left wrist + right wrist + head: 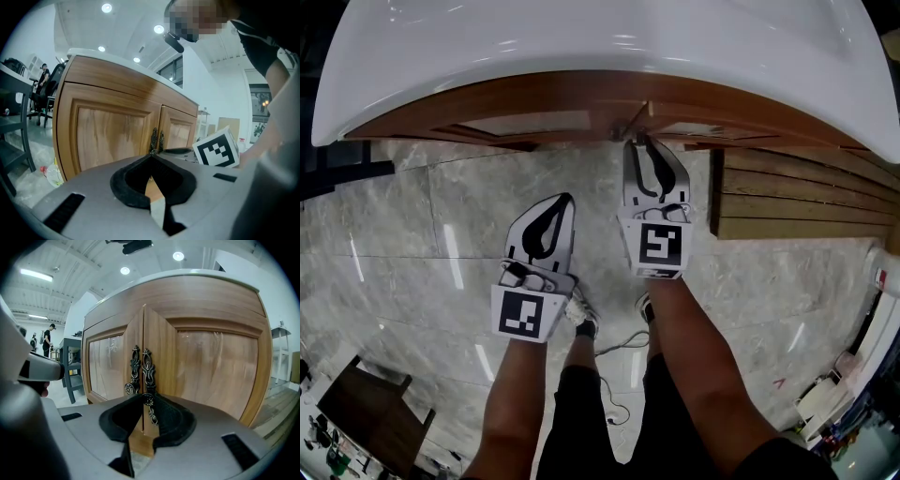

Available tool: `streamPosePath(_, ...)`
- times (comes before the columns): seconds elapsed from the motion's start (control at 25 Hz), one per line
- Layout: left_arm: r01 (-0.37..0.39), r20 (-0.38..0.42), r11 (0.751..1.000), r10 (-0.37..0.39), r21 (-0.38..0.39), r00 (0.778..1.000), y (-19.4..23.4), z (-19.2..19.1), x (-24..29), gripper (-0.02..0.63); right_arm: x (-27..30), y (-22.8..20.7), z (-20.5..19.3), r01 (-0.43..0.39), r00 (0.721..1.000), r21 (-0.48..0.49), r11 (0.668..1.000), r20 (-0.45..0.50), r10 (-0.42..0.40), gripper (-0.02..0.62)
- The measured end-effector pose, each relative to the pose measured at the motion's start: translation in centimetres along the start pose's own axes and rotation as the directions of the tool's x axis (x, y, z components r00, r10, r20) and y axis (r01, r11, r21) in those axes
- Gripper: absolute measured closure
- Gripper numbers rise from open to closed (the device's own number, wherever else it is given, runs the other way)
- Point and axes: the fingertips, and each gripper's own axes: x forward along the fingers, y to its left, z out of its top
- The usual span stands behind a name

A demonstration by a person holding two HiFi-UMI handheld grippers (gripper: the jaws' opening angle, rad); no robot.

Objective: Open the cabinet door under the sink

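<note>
there, right gripper [148, 399] on handle [147, 367] at edge of cabinet door [215, 371]

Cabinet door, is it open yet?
Not yet. Done: the right gripper is up at the right door, which looks shut. In hand: its jaws seem to pinch the knob of that door's handle. The left gripper is shut, holds nothing and helps with nothing. Left: pull the door open.
</note>
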Motion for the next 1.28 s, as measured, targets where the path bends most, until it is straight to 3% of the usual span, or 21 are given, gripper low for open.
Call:
streamPosePath(0.24, -0.003, -0.006, 1.0, 0.003, 0.0, 1.0, 0.0, -0.2, -0.6, 0.584, -1.1, 0.2, -0.2, -0.015, 1.0, 0.017, 1.0, -0.005, 0.015, 0.506)
streamPosePath(1.28, 0.046, -0.026, 0.999, -0.046, 0.016, 0.999, -6.2, -1.0, -1.6, 0.584, -11.8, 0.2, -2.6, -0.243, 0.97, 0.024, 0.97, -0.007, 0.243, 0.506)
